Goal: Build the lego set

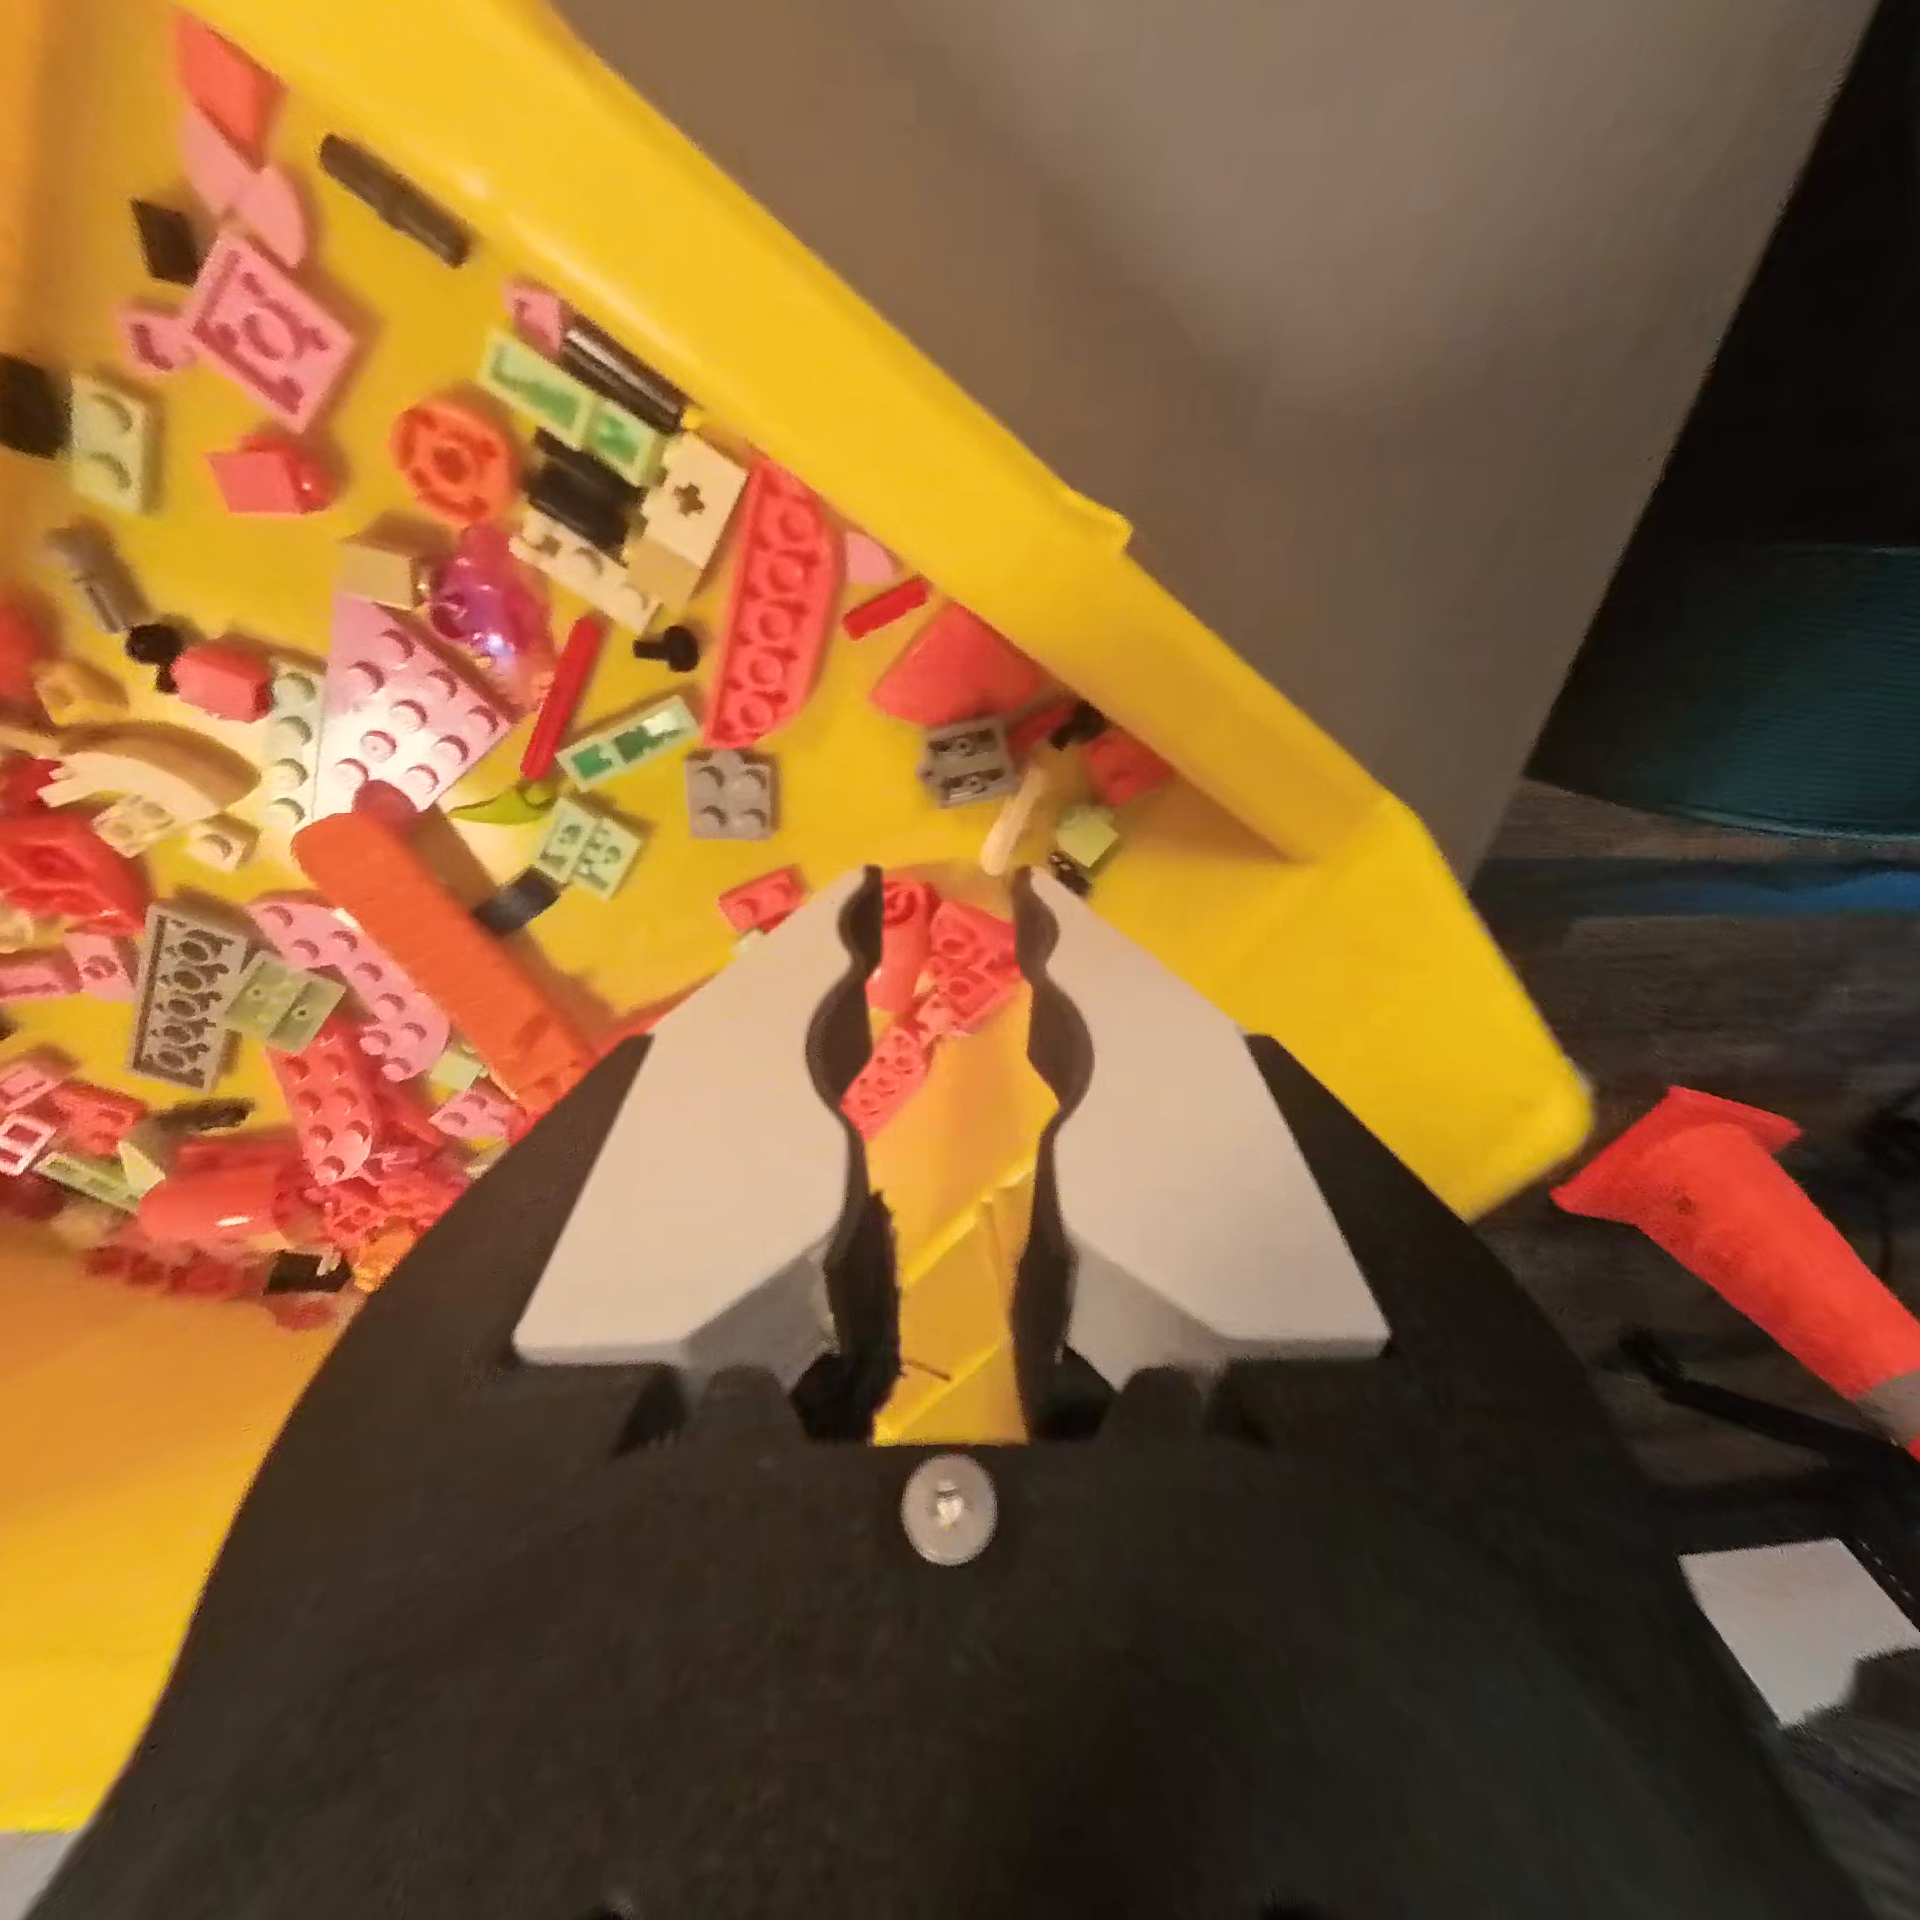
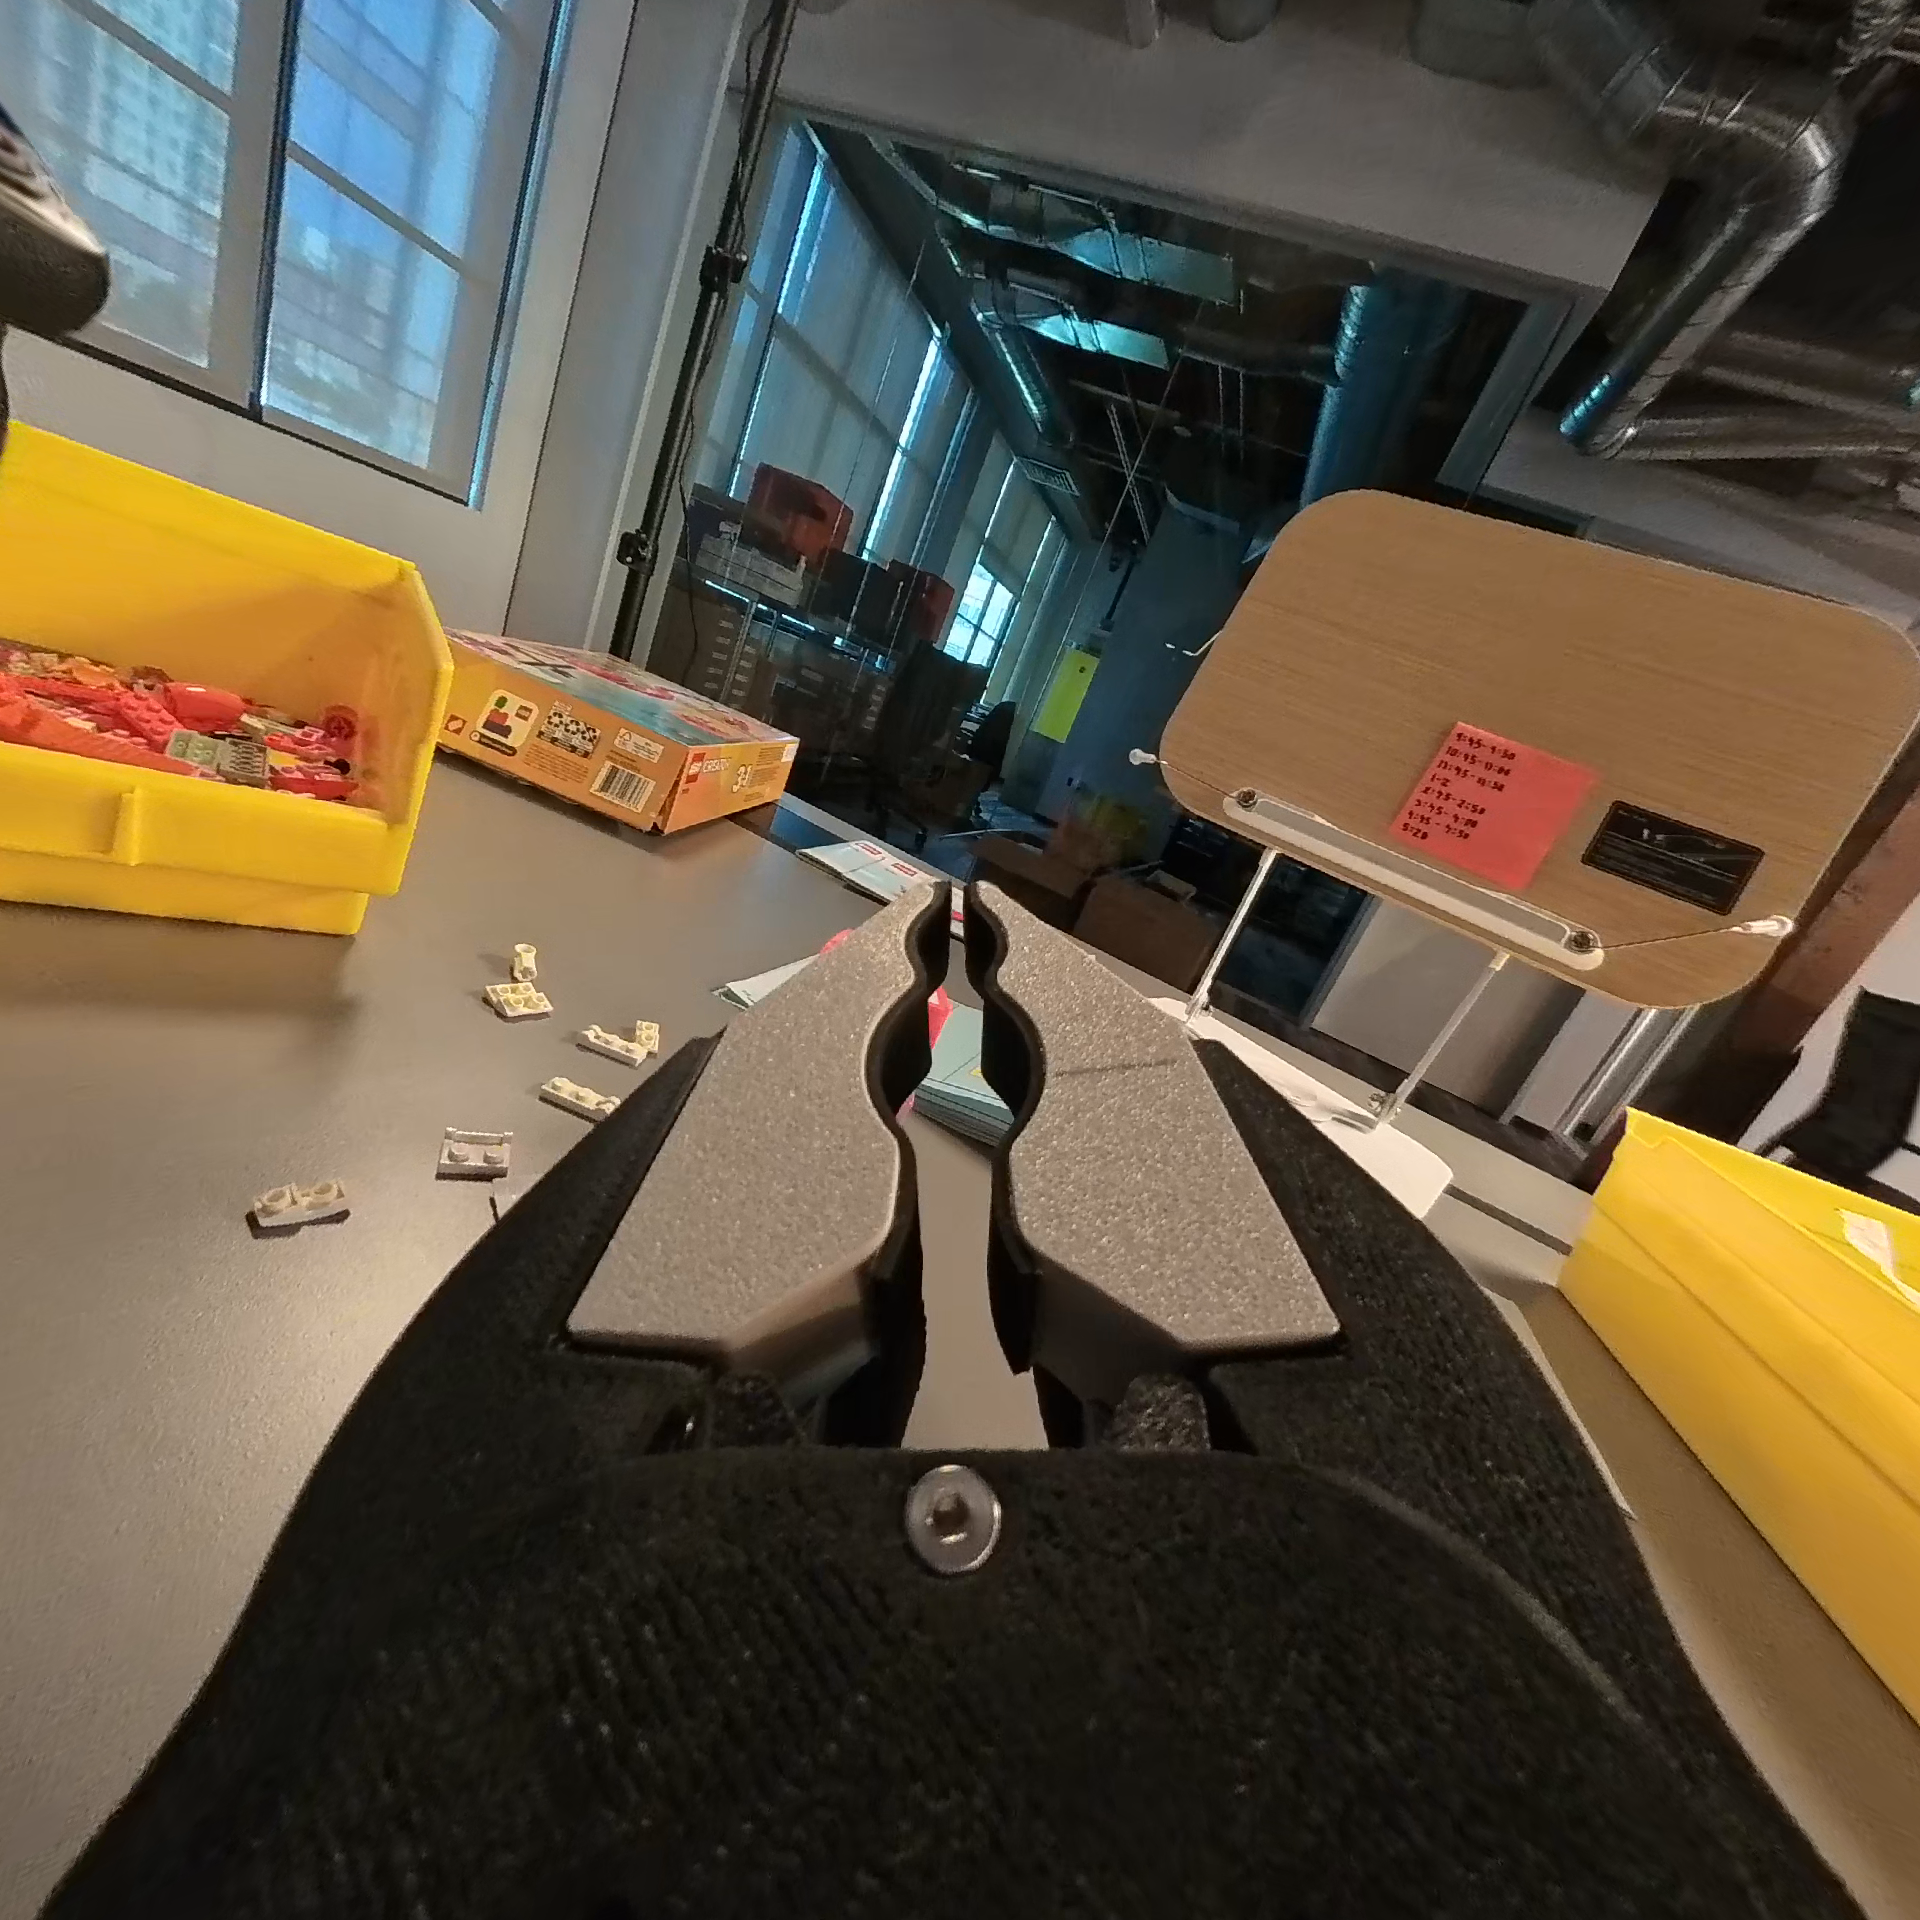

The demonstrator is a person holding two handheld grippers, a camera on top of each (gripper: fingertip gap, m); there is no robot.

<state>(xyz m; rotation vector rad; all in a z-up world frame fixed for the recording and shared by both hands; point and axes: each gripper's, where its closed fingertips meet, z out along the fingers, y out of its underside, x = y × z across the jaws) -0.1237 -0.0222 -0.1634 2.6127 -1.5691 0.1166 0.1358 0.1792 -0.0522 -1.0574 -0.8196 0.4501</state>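
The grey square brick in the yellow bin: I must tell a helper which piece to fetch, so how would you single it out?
Look inside the yellow bin of mixed bricks, just ahead of the left gripper. The grey square brick lies alone on bare yellow floor, below the long coral plate. It alone is a plain grey two-by-two with four studs showing; the other grey piece nearby shows none.

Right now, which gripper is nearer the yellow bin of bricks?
Left. The left gripper reaches into the yellow bin over its bricks; the right gripper hovers above the table, apart from it.
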